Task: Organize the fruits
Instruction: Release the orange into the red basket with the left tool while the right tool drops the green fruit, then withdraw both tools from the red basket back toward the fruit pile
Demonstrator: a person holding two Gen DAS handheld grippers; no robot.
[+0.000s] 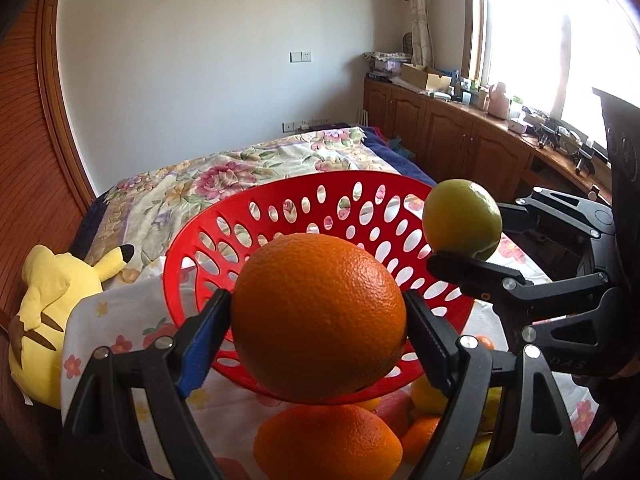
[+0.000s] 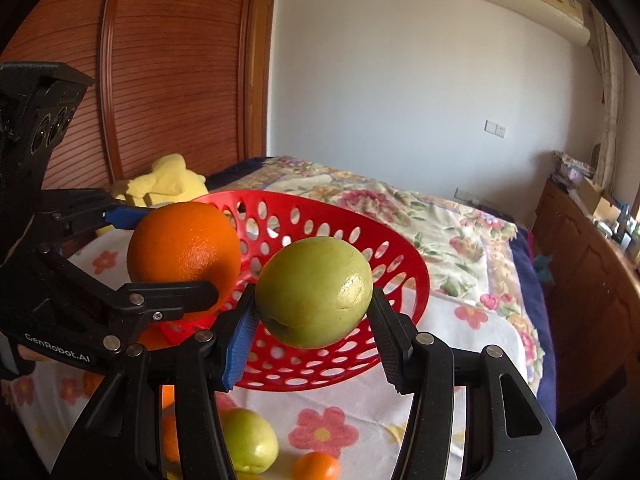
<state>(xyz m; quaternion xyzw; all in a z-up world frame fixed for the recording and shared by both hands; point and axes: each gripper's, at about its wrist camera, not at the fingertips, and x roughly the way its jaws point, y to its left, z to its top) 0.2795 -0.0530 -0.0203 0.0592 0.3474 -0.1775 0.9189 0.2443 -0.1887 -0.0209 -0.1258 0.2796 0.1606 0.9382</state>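
Observation:
My left gripper (image 1: pixel 318 312) is shut on a large orange (image 1: pixel 320 320) and holds it in the air at the near rim of a red perforated basket (image 1: pixel 304 208). My right gripper (image 2: pixel 312 300) is shut on a green apple (image 2: pixel 314 292), also lifted at the near rim of the basket (image 2: pixel 360 248). In the right wrist view the left gripper with the orange (image 2: pixel 182 252) is to the left. In the left wrist view the apple (image 1: pixel 462 218) is at the right, by the basket's rim.
Loose fruit lies on the flowered cloth below: an orange (image 1: pixel 326 442), smaller citrus (image 1: pixel 428 396), a green apple (image 2: pixel 250 444) and a mandarin (image 2: pixel 316 466). A yellow plush toy (image 1: pixel 52 308) lies at the left. Wooden cabinets (image 1: pixel 460 136) run along the right under the window.

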